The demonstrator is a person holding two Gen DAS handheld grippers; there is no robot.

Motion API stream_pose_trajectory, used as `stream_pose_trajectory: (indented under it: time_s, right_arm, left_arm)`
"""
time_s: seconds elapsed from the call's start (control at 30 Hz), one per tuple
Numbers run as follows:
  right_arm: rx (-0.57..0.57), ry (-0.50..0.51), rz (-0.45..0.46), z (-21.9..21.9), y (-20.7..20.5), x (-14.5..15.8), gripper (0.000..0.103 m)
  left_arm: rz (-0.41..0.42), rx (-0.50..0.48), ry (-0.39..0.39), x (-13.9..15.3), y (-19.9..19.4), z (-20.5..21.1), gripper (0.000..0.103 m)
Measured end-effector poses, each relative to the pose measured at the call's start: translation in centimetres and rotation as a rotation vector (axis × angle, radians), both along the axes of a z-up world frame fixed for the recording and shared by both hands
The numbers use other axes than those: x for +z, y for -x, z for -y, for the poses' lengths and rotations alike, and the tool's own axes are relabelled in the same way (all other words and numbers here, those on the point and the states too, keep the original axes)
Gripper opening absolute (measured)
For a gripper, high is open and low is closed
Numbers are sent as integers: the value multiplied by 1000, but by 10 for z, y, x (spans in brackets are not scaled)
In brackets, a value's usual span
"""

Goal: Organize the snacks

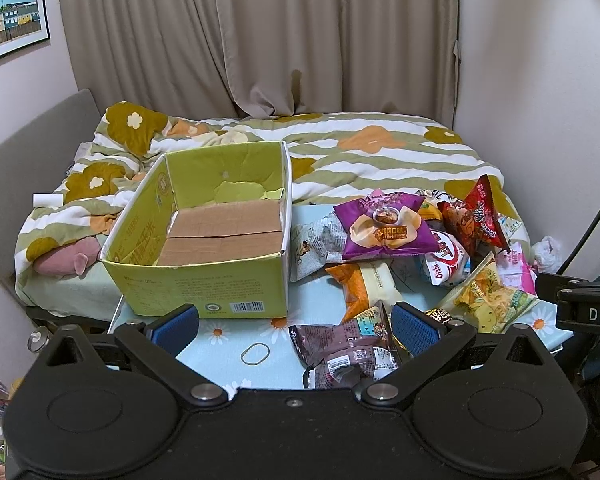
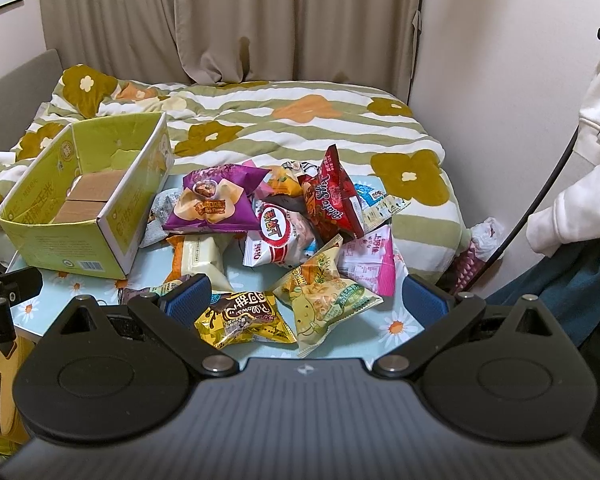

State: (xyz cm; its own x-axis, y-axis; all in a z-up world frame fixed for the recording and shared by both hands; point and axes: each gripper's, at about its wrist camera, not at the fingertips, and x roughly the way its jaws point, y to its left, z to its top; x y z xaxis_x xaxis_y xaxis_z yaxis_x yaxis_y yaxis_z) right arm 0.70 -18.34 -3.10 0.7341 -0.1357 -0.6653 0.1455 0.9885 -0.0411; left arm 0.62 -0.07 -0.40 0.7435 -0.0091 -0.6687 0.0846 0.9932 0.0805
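Right tool [image 2: 304,304] spread above yellow packet [image 2: 244,322]

Framed picture [image 1: 8,12]: cut by left edge.
Grey packet [image 1: 312,240]: partly covered by purple bag [image 1: 384,224].
Box print [image 1: 204,292]: illegible.

Both rigs are chunky black plastic grippers [image 1: 294,326] [image 2: 306,300] with blue ribbed pads [image 1: 414,326], silver pivot screws; cream hoodie sleeve [image 2: 568,216].
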Motion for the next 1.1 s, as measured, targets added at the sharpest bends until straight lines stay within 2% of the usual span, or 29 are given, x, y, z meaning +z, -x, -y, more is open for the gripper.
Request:
stream_pose_trajectory:
  time_s: [0.5, 0.67, 0.9, 1.1]
  right_arm:
    - [-1, -3, -2, 4, -3, -2, 103]
    - [7, -19, -26, 5, -6, -5, 103]
    - [103, -50, -88, 4, -37, -37, 103]
    - [197, -109, -121, 10, -62, -75, 103]
  left_arm:
    - [-9, 7, 2, -2, -5, 2, 103]
    - [-59, 4, 26, -6, -14, 1, 103]
    - [-144, 6, 36, -46, -38, 8, 103]
    - [-249, -29, 106, -96, -64, 9, 103]
